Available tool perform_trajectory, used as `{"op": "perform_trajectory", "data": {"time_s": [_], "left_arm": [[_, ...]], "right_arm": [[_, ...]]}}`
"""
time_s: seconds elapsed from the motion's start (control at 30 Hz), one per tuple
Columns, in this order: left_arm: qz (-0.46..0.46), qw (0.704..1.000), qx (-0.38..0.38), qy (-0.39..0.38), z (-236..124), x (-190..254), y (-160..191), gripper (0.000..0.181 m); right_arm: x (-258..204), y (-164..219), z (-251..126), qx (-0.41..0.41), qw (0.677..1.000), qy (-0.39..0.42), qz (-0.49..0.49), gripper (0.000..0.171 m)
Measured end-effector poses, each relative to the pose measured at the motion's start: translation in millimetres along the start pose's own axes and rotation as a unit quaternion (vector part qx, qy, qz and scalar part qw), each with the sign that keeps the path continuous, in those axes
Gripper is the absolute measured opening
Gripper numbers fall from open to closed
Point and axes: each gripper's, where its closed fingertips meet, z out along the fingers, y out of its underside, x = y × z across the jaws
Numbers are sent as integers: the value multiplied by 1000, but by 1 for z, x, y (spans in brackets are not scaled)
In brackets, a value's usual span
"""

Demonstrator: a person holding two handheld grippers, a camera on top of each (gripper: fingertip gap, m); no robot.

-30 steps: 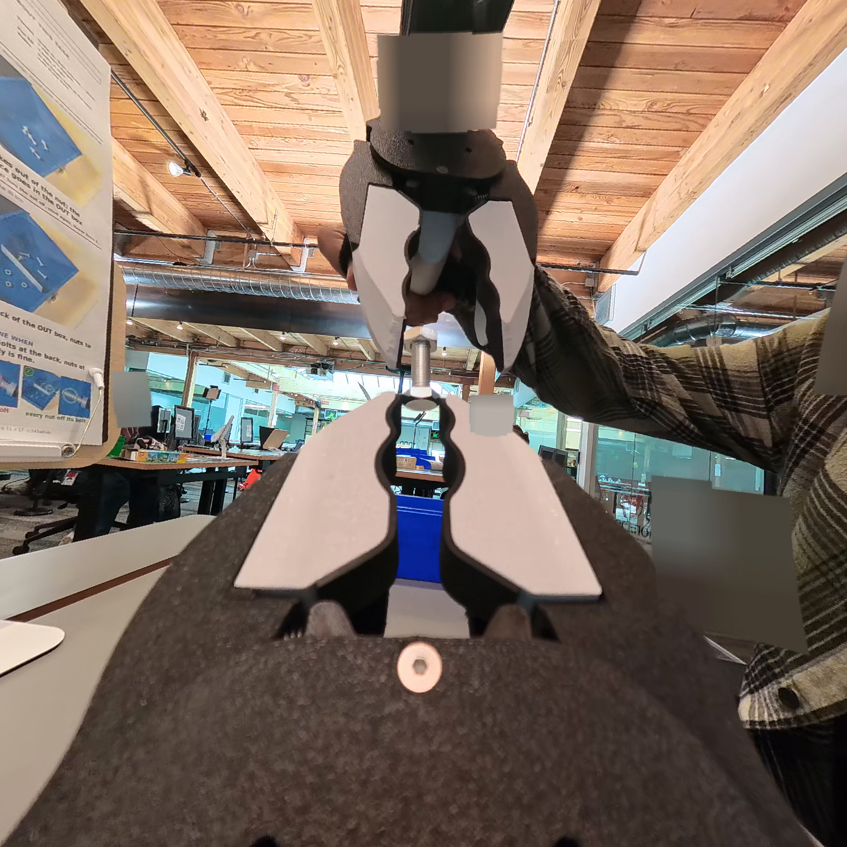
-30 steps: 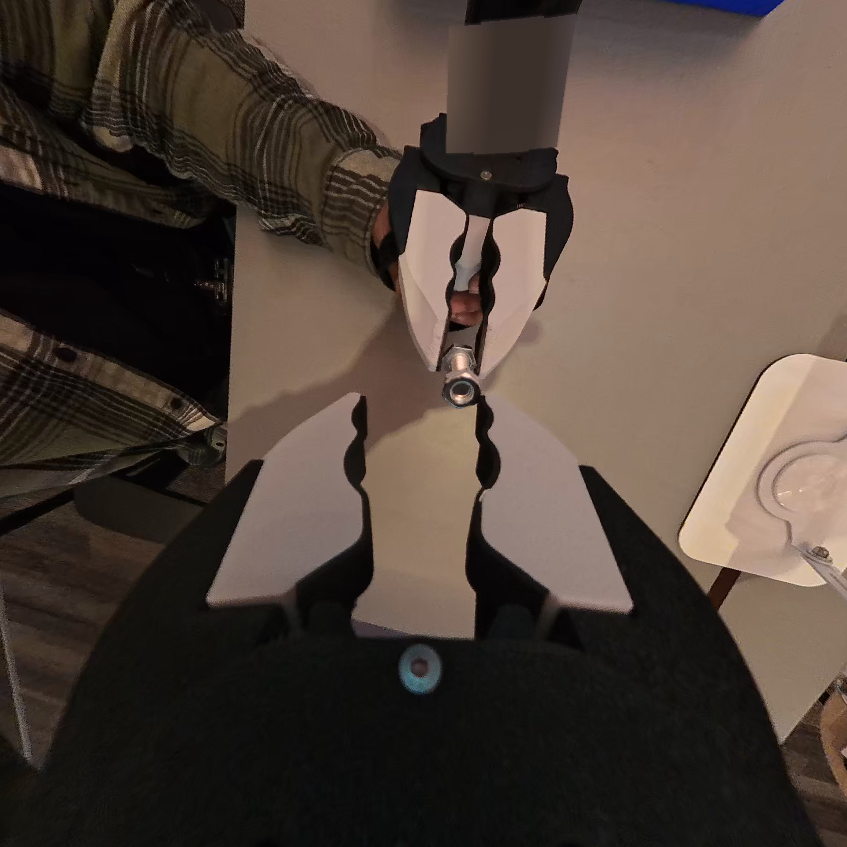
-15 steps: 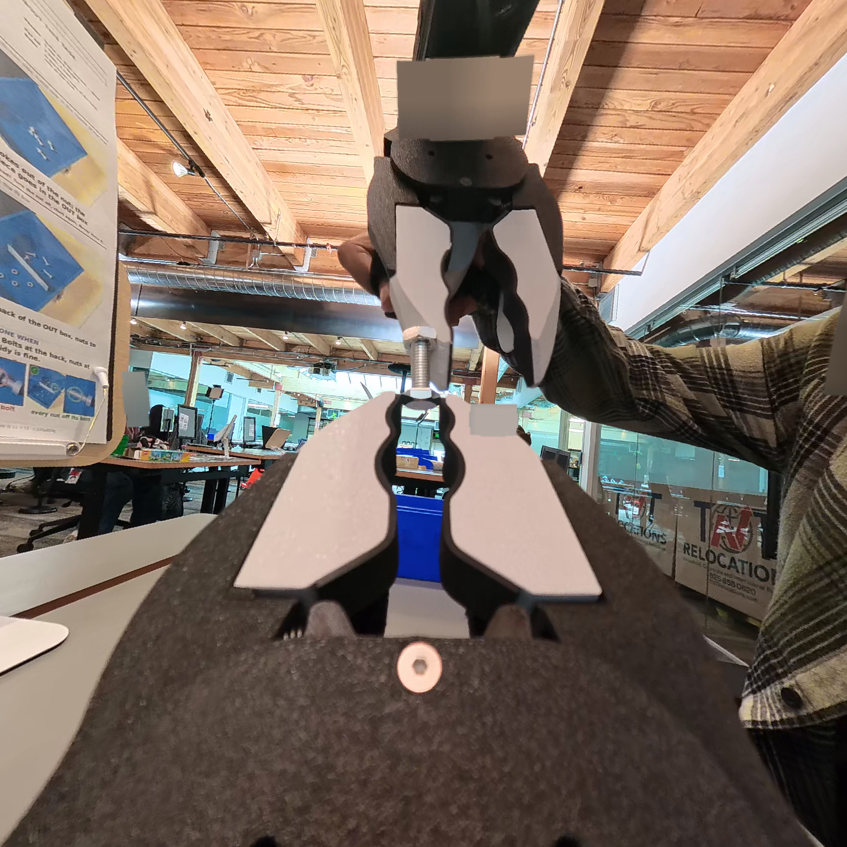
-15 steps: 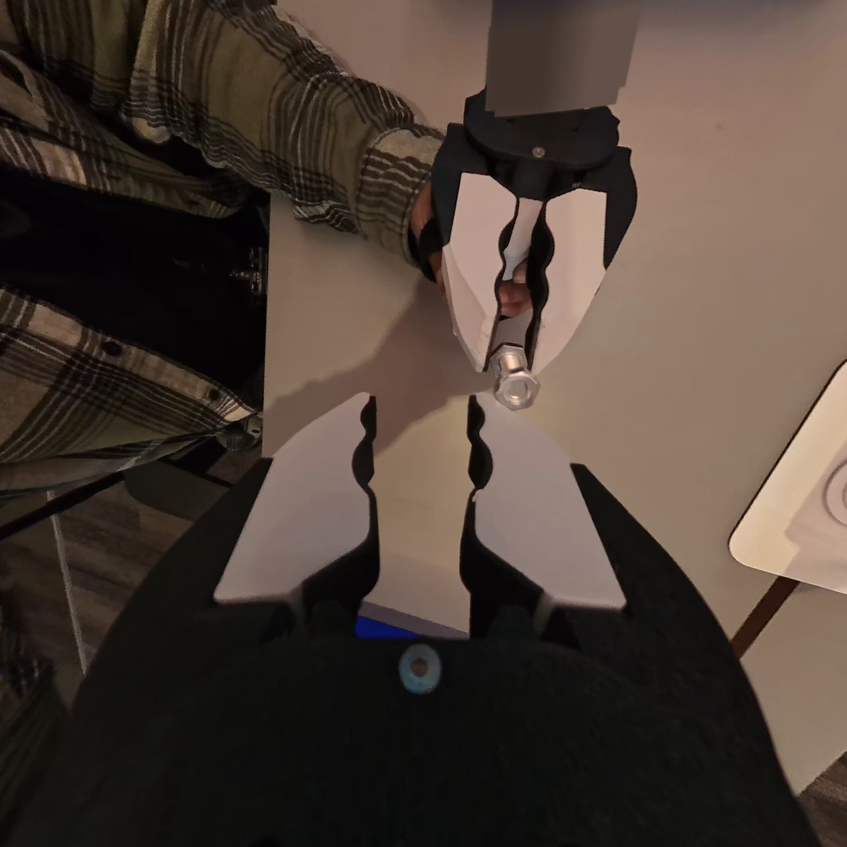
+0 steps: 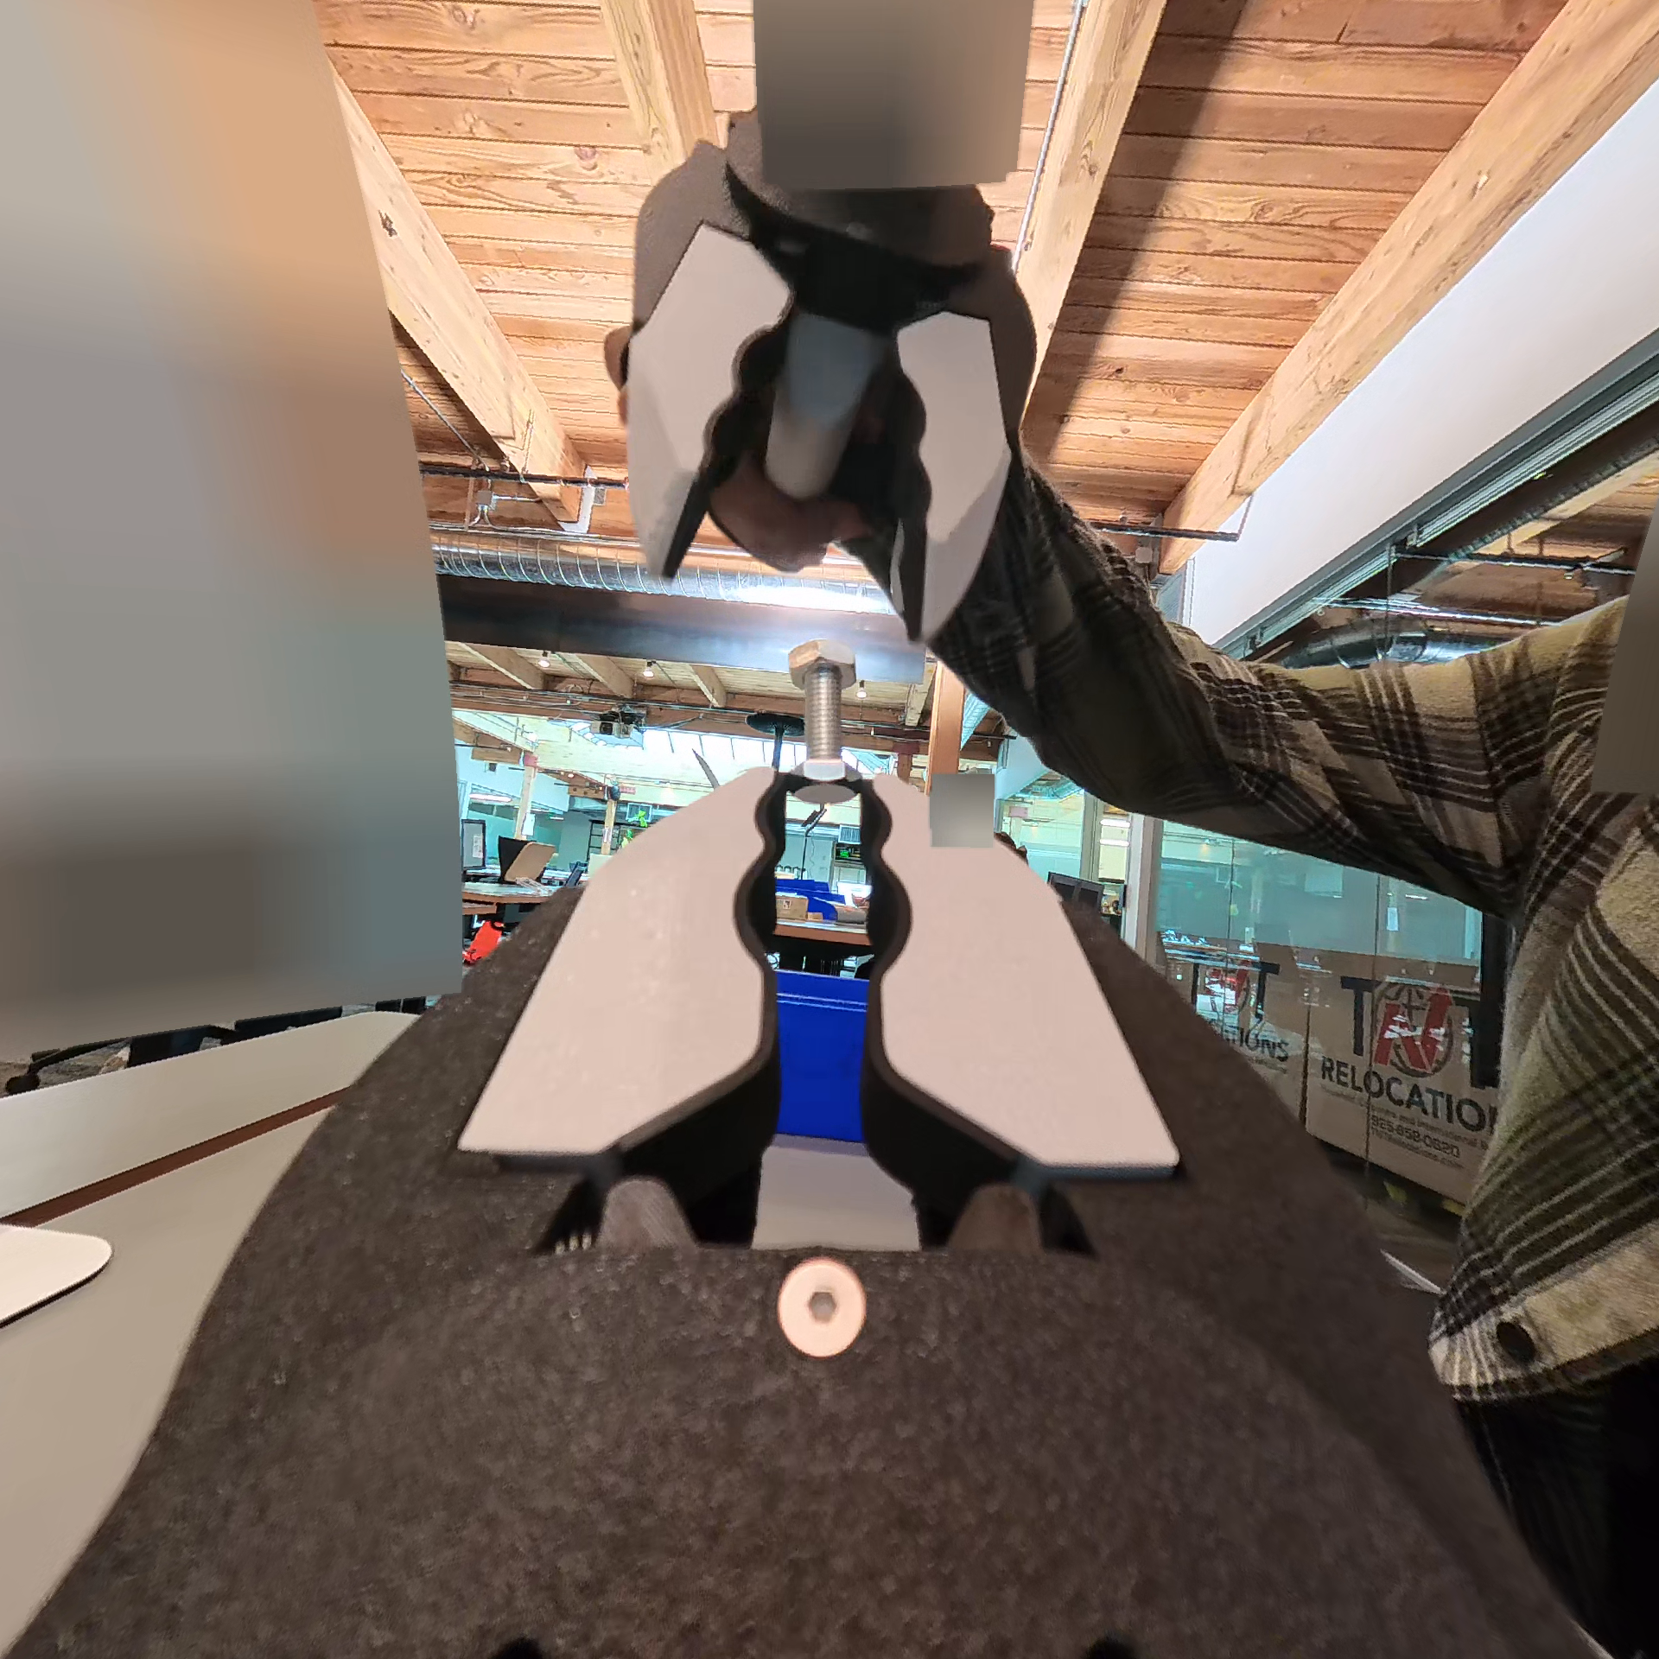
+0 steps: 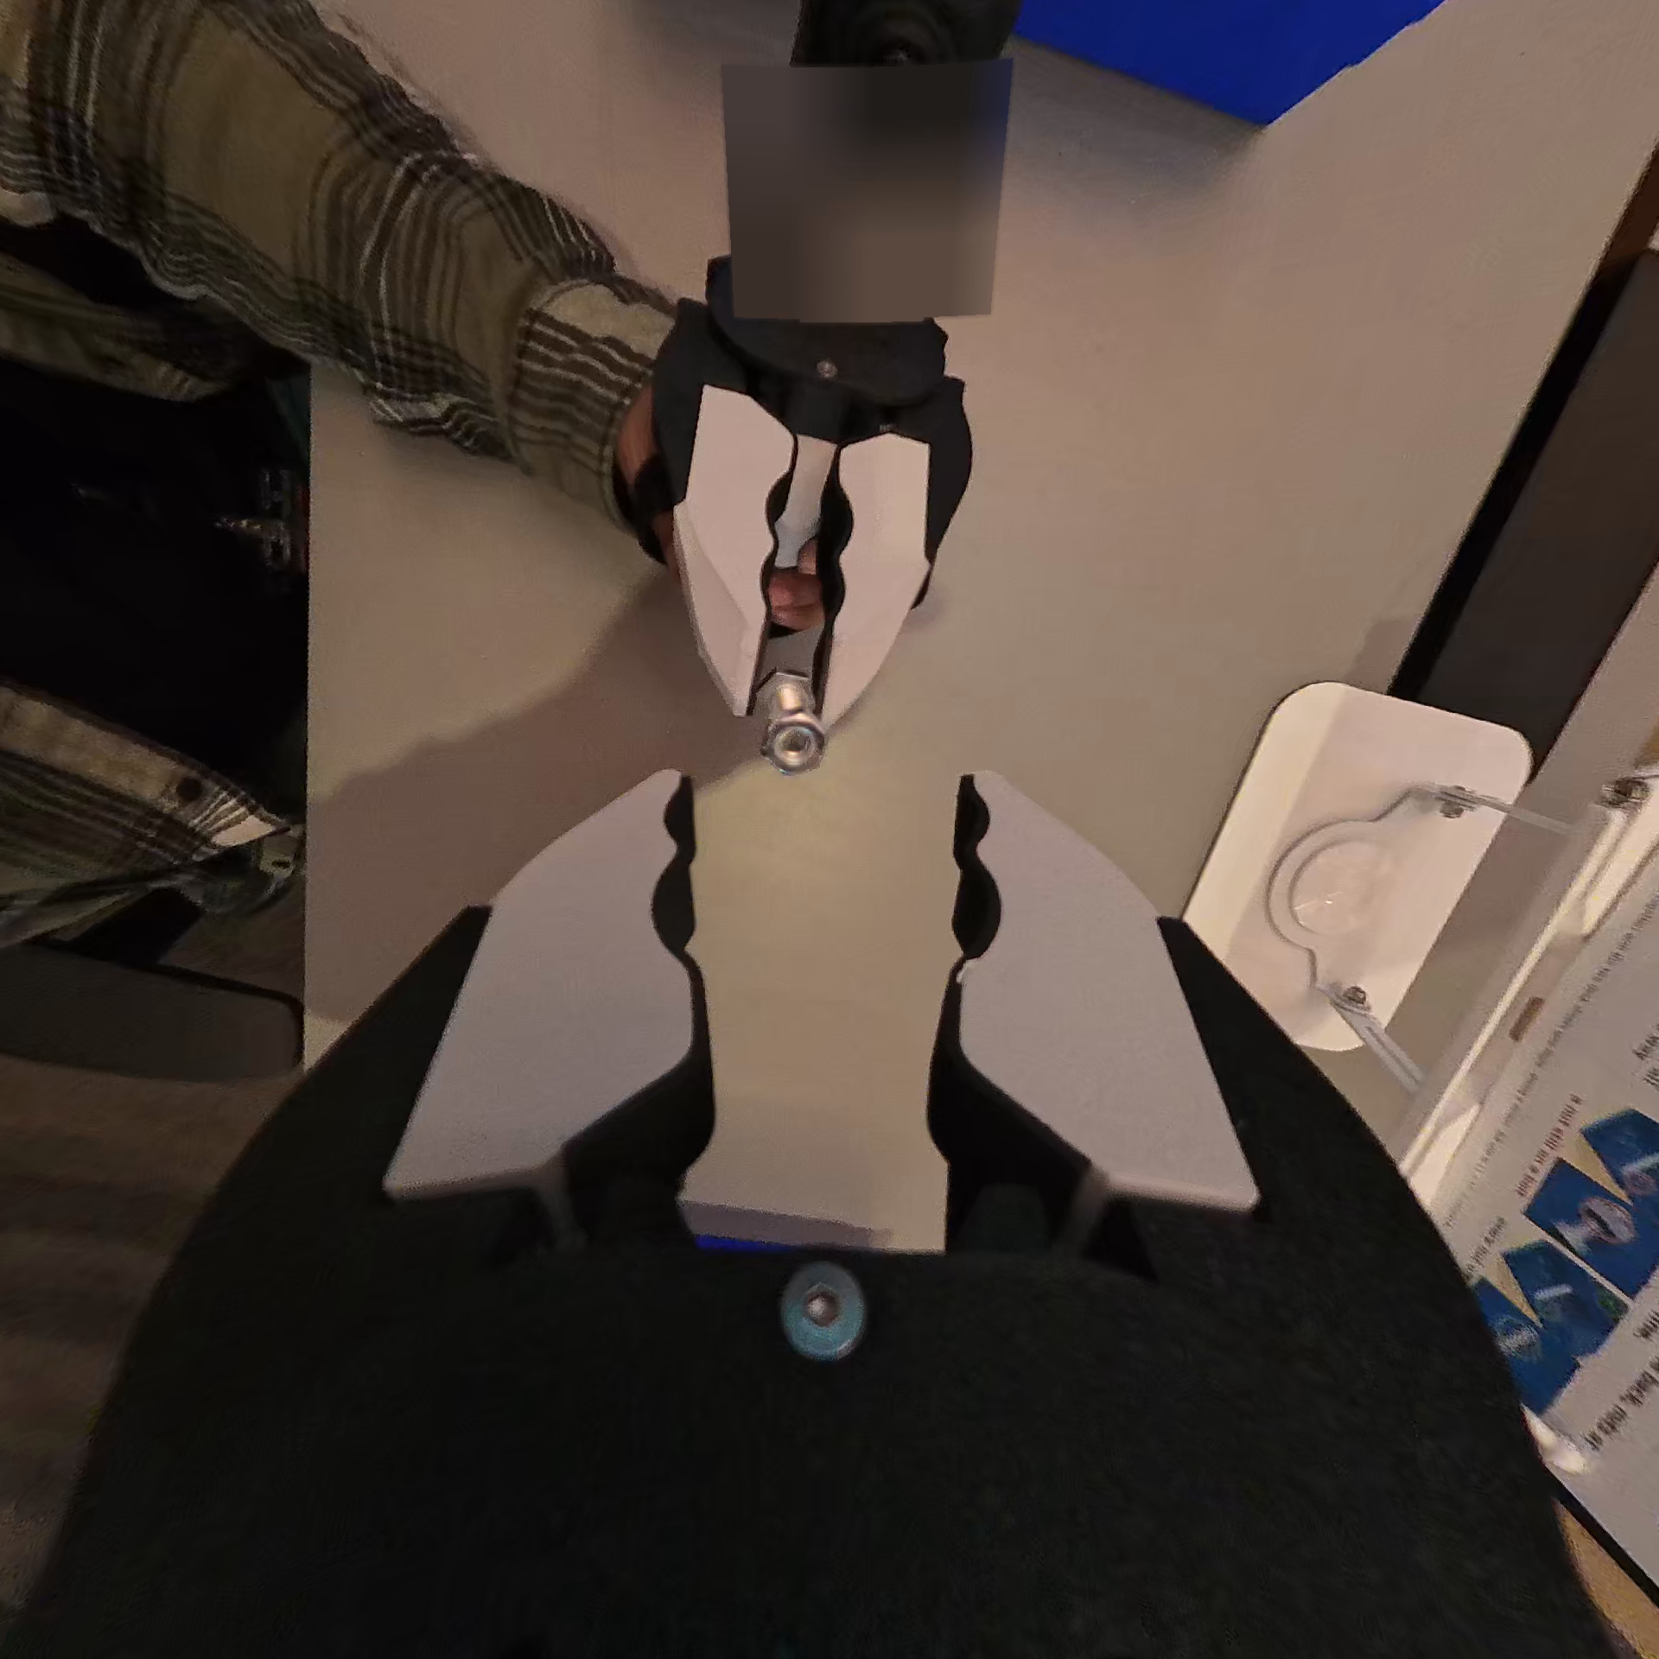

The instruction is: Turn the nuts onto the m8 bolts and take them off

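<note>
My left gripper (image 5: 821, 790) is clamped on the head of the upright bolt (image 5: 821, 718); the nut (image 5: 821, 658) sits at its tip; my right gripper (image 5: 799, 574) hangs above it, fingers apart; I should centre them squarely over the nut before closing.

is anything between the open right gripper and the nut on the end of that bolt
Nothing visible. The right gripper is open, fingers spread wide, and the nut sits just past its fingertips with only bare table behind. The left gripper clamps the bolt by its head, away from the nut end.
</note>
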Motion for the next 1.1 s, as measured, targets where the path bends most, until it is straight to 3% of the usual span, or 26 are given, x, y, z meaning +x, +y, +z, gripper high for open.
{"op": "perform_trajectory", "data": {"time_s": [0.23,1.1], "left_arm": [[-1,1000,1,1,0,0,0,14],[-1,1000,1,-5,0,-2,-1,14]], "right_arm": [[-20,4,23,-35,997,-58,-25,61],[-50,13,25,-55,991,-124,11,57]]}}
